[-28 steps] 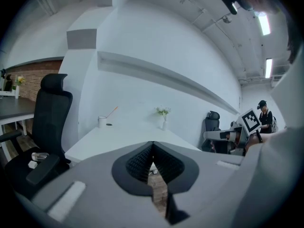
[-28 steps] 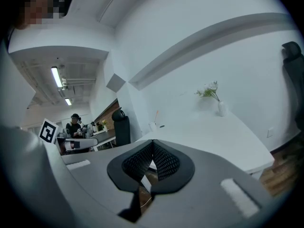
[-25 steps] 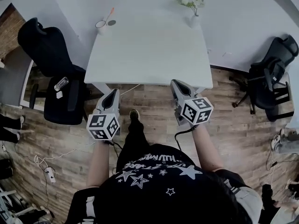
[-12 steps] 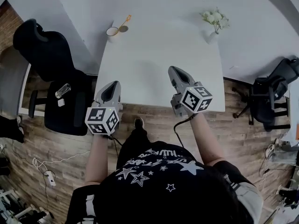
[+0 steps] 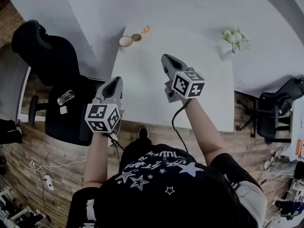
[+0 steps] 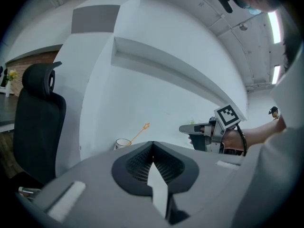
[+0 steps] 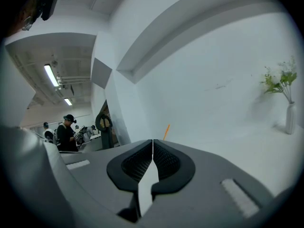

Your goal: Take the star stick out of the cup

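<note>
The star stick (image 5: 142, 31) stands tilted in the cup (image 5: 126, 41) at the white table's (image 5: 204, 99) far left corner, upper centre of the head view. The left gripper (image 5: 114, 82) and right gripper (image 5: 167, 60) are both pressed together, empty, well apart from the cup.

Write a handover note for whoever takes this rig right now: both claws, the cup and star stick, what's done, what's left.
Left claw: shut, empty, held by the left edge of the white table.
Right claw: shut, empty, held above the table, the nearer of the two to the cup.
Cup: at the table's far left corner, with the star stick leaning out of it, star end up.
Done: nothing yet; the stick is still in the cup and neither claw touches it.
Left: open a claw, reach to the far corner, close on the stick and lift it clear of the cup.
</note>
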The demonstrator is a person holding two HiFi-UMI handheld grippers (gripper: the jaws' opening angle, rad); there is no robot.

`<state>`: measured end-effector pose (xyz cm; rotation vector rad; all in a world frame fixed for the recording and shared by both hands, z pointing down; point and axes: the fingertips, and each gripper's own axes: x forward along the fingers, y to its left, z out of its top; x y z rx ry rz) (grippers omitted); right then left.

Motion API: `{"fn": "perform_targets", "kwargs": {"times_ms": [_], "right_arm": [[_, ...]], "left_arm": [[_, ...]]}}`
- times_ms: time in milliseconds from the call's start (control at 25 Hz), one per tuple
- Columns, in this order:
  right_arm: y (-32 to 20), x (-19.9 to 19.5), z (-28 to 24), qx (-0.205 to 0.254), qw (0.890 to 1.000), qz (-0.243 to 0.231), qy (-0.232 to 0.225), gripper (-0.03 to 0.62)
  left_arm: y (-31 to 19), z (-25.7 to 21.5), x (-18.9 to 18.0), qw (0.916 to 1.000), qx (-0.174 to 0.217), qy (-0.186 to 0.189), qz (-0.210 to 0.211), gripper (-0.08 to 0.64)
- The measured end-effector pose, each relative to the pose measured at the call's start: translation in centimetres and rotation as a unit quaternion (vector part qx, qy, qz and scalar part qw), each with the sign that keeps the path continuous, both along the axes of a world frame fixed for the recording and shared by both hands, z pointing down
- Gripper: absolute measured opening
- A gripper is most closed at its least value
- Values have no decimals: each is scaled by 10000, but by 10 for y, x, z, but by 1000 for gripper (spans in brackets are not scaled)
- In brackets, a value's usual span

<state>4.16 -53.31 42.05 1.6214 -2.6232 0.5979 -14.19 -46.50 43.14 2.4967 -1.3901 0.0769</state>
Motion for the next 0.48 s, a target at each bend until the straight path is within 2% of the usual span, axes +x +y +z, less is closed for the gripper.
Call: {"fn": "perform_targets", "kwargs": {"times_ms": [280, 480], "right_arm": [[-64, -34, 40, -436, 9989, 3, 171, 73], [-103, -54, 58, -516, 9982, -77, 310, 92]], "left_arm": [[-45, 7, -22, 9998, -134, 55, -103, 3], [-69, 18, -29, 9997, -225, 25, -101, 3]]}}
